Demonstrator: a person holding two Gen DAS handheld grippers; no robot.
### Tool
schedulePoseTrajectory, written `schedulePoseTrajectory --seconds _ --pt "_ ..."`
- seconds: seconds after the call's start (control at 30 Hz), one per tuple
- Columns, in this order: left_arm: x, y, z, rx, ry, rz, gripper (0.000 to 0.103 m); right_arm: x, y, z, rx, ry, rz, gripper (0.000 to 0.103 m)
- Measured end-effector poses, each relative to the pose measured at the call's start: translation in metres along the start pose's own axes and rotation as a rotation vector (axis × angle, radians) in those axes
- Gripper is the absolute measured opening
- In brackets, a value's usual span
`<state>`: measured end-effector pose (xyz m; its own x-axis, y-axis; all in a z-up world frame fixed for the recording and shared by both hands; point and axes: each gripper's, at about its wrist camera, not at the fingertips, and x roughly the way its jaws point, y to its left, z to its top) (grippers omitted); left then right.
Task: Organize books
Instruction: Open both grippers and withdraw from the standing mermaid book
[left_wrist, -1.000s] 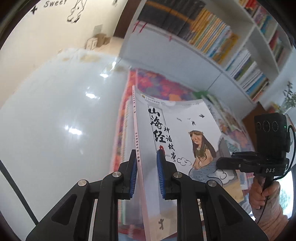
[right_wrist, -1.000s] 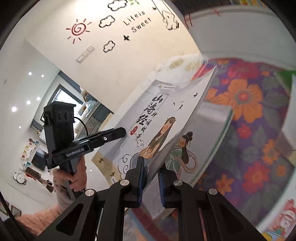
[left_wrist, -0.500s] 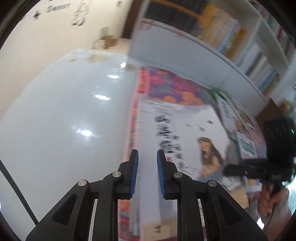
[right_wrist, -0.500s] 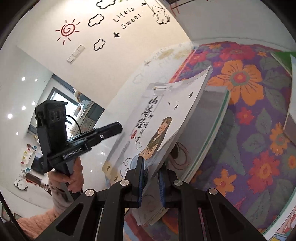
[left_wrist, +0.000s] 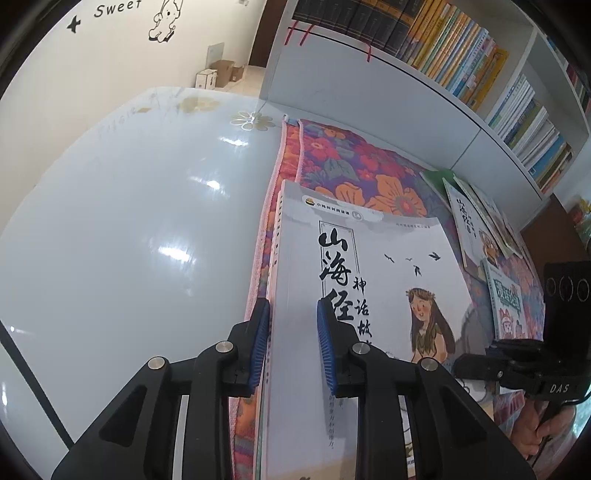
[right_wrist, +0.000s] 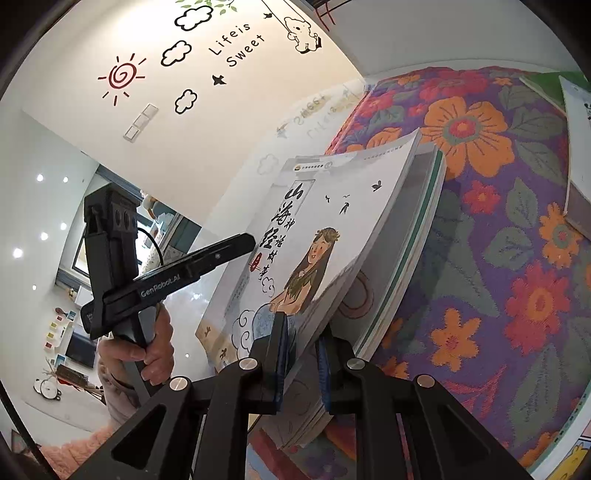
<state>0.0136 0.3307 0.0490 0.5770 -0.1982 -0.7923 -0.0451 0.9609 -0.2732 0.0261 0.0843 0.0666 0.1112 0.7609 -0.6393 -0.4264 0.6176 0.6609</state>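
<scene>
CHANGE: left gripper (left_wrist: 291, 343) fingers just eased apart off white storybook (left_wrist: 369, 295) spine, 9 o'clock | right gripper (right_wrist: 301, 354) fingers clamp its edge | book lowered onto stack (right_wrist: 417, 236); release pending

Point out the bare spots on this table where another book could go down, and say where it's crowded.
Free: the glossy white tabletop, from the floral cloth's pink edge out to the wall. Also free is the cloth right of the white picture book, up to the slanted books. Crowded: the shelf-side corner, where books overlap.
</scene>
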Motion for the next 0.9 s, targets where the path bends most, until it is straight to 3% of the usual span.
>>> schedulePoseTrajectory --seconds 0.37,0.47,0.53,0.6,0.63,0.9 --pt "0.002 -0.006 0.002 0.01 -0.006 0.025 0.024 -0.001 -0.003 -0.001 0.027 -0.008 0.01 0.014" --pt "-0.011 -0.005 0.002 -0.006 -0.055 0.068 0.025 -0.005 -0.006 -0.001 0.065 -0.006 0.008 0.018" --pt "-0.024 -0.012 0.0 0.024 -0.081 0.095 0.027 -0.014 -0.01 -0.002 0.094 -0.027 -0.007 0.028" --pt "-0.035 -0.022 0.0 0.065 -0.106 0.127 0.027 -0.033 -0.014 -0.005 0.104 -0.078 -0.05 0.06" --pt "-0.04 -0.029 0.0 0.085 -0.12 0.137 0.027 -0.041 -0.015 -0.007 0.103 -0.102 -0.073 0.064" --pt "-0.051 -0.078 0.003 0.15 -0.13 0.079 0.027 -0.1 -0.026 -0.033 0.109 -0.154 -0.14 0.064"
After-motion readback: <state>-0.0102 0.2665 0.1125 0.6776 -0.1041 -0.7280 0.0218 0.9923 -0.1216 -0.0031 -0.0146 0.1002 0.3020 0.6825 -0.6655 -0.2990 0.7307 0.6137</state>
